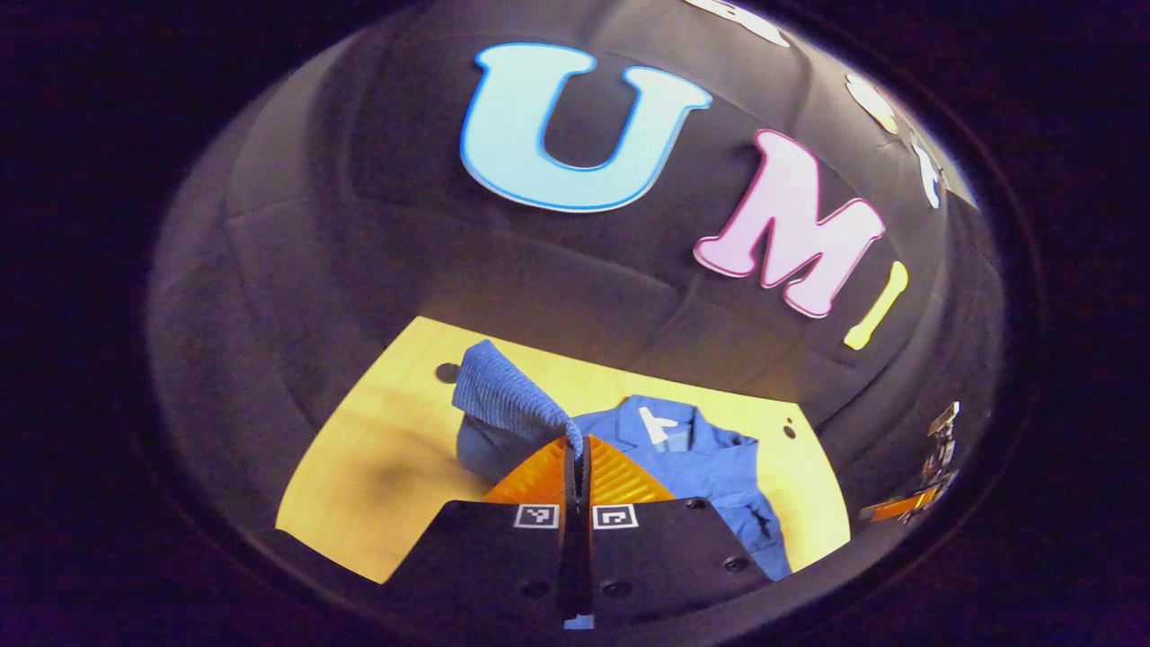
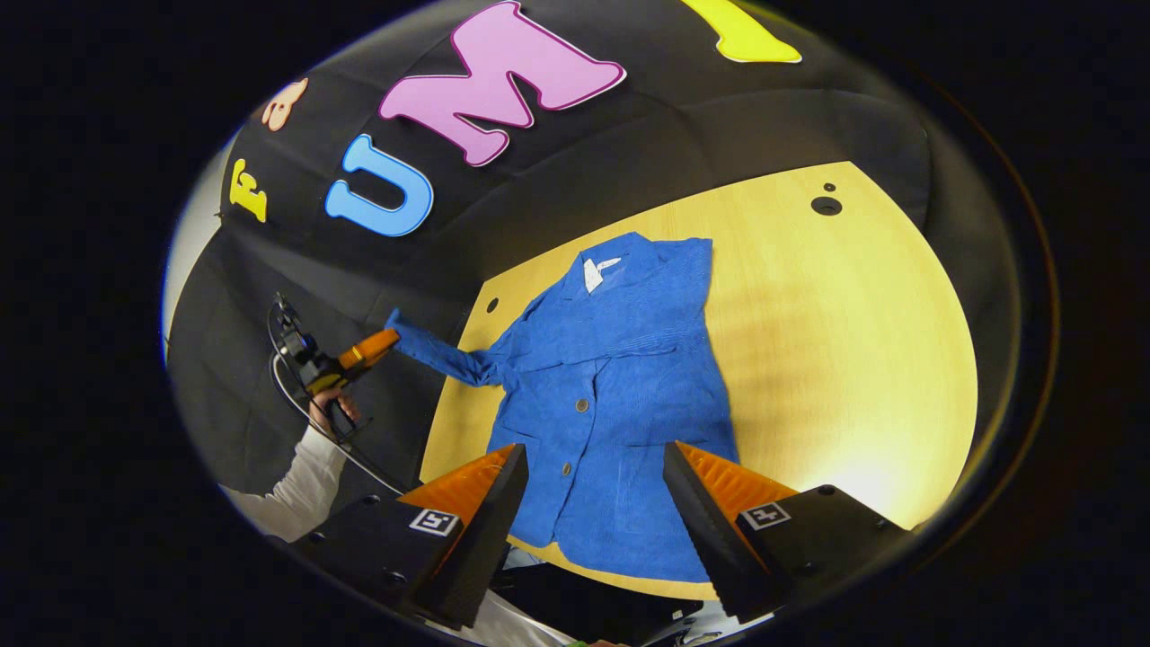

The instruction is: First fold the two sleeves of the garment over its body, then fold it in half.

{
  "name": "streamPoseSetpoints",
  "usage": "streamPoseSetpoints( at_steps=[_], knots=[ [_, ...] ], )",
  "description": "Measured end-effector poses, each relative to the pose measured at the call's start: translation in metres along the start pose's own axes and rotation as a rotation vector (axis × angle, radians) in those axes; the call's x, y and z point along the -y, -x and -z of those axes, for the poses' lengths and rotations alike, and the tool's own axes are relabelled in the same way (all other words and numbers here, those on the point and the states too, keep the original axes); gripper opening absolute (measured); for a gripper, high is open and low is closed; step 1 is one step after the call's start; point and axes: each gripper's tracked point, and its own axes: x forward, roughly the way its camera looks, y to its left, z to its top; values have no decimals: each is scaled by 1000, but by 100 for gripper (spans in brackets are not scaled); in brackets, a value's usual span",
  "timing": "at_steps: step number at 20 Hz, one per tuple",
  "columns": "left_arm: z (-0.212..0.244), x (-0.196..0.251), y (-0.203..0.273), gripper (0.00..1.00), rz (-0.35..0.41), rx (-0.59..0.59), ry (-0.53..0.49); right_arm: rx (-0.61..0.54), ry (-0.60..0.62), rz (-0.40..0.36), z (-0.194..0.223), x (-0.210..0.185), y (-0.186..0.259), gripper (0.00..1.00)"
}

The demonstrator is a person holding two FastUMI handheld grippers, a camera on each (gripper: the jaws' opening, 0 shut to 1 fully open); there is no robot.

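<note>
A blue corduroy jacket lies front up on the yellow table, collar toward the wall. My left gripper is shut on the cuff of one sleeve and holds it lifted off the table. In the right gripper view that sleeve stretches out past the table's left edge to the left gripper, held by a hand. My right gripper is open above the jacket's lower hem, with nothing between its fingers. The other sleeve lies across the chest.
Small round holes mark the table's far corners. The black cloth wall stands close behind the table. A person's white sleeve is at the lower left. The table's right half is bare wood.
</note>
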Motion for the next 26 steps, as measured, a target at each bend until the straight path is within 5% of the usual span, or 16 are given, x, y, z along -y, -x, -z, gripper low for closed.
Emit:
streamPoseSetpoints(
  at_steps=[4,8,14,19,21,24,26],
  knots=[
    [3,111,-55,0,120,-13,-125,15,-17,10,-8,24,11,97],
    [51,185,-123,0,201,-185,-106,11,3,67,-1,54,18,97],
    [156,209,-201,0,106,-489,-232,-53,-13,81,28,65,8,97],
    [195,236,-225,0,155,-593,-204,-92,-16,87,41,71,-1,97],
    [194,246,-227,8,187,-598,-155,-100,-23,83,42,72,-3,97],
    [179,254,-217,83,240,-550,-110,-111,-29,80,43,72,-6,97],
    [173,244,-200,85,235,-543,-110,-120,-23,85,45,72,-10,97]
  ],
)
